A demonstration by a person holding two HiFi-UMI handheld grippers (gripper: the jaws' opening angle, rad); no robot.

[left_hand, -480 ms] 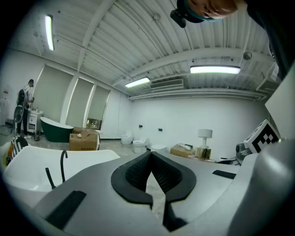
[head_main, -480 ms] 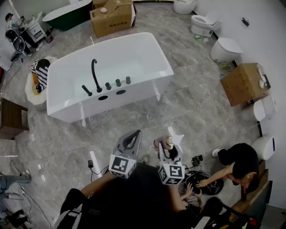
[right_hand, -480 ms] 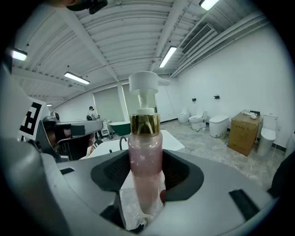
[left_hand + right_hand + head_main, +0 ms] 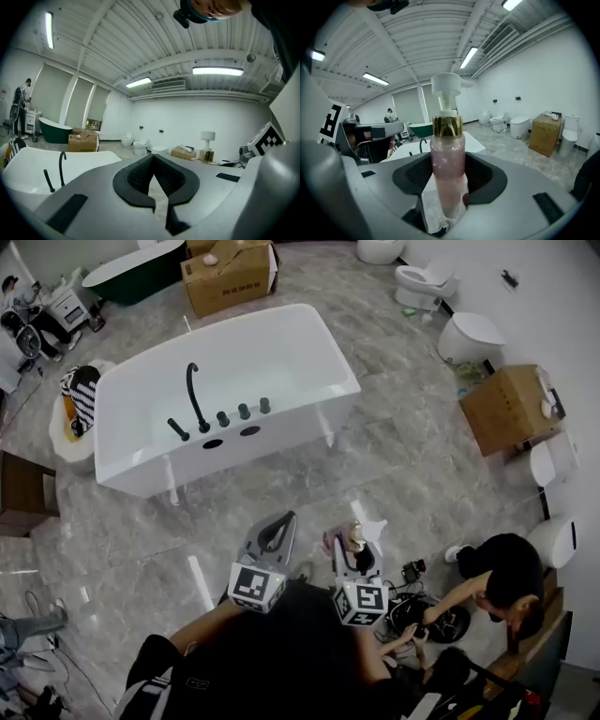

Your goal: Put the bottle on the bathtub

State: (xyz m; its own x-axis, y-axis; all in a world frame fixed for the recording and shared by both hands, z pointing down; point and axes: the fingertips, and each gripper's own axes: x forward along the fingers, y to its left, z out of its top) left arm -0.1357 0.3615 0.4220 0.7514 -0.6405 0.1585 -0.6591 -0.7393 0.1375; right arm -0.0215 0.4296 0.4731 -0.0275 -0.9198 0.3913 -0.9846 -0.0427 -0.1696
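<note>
Your right gripper (image 4: 446,194) pinched the pink pump bottle (image 4: 447,154) low on its body, upright, close to you and well apart from the bathtub (image 4: 216,465). Your left gripper (image 4: 154,174) had its jaws pressed together on nothing. With so low a grip, the bottle could tip or slip on the carry, I'd judge. Only the head view showed the floor (image 4: 394,465) to cross and the person (image 4: 502,582) crouched at your right. Only the right gripper view showed the hold itself.

Glossy white bathtub (image 4: 281,352); clear plastic bottle (image 4: 447,178), shiny gold collar.
</note>
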